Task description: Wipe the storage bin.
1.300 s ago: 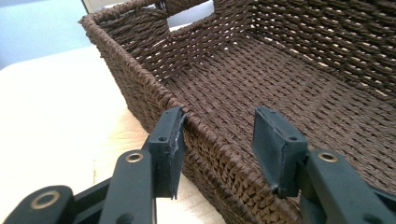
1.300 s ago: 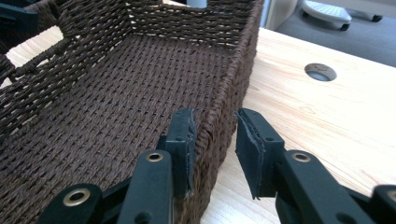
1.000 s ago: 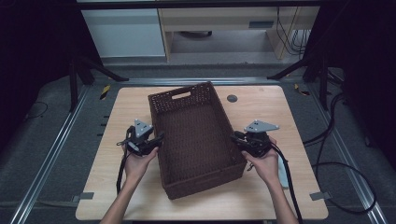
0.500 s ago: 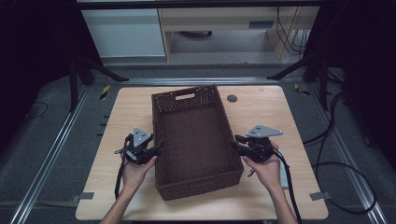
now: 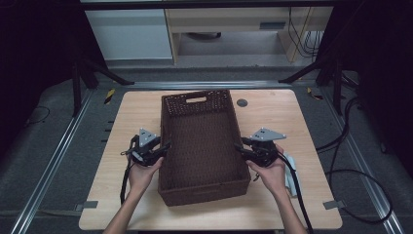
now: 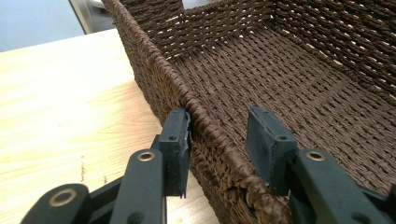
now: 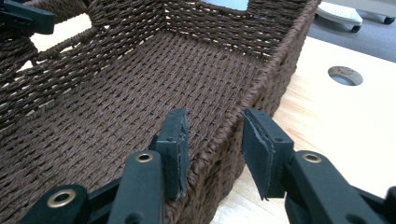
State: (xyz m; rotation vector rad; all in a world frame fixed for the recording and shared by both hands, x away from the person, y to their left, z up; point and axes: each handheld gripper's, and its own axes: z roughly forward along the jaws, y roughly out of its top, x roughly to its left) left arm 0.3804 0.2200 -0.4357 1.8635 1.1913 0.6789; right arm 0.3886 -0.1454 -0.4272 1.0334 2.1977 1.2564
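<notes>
A dark brown woven basket (image 5: 202,141) lies empty on the wooden table (image 5: 272,112), its handle cut-out at the far end. My left gripper (image 5: 164,146) straddles the basket's left rim. In the left gripper view (image 6: 219,135) the outer pad touches the basket (image 6: 289,70) wall and the inner pad stands off it; these jaws have just been closing. My right gripper (image 5: 239,146) straddles the right rim. In the right gripper view (image 7: 212,140) its jaws have just been opening, and a gap shows between the outer pad and the basket (image 7: 116,102).
A round hole (image 5: 242,103) is set in the table just beyond the basket's far right corner, also seen as a hole (image 7: 344,75) in the right gripper view. Cables trail from both grippers toward the near edge. Bare tabletop lies on both sides of the basket.
The basket's near end has swung left, so it now sits straighter on the table. The right jaws have spread off the rim; the left jaws have narrowed around theirs.
</notes>
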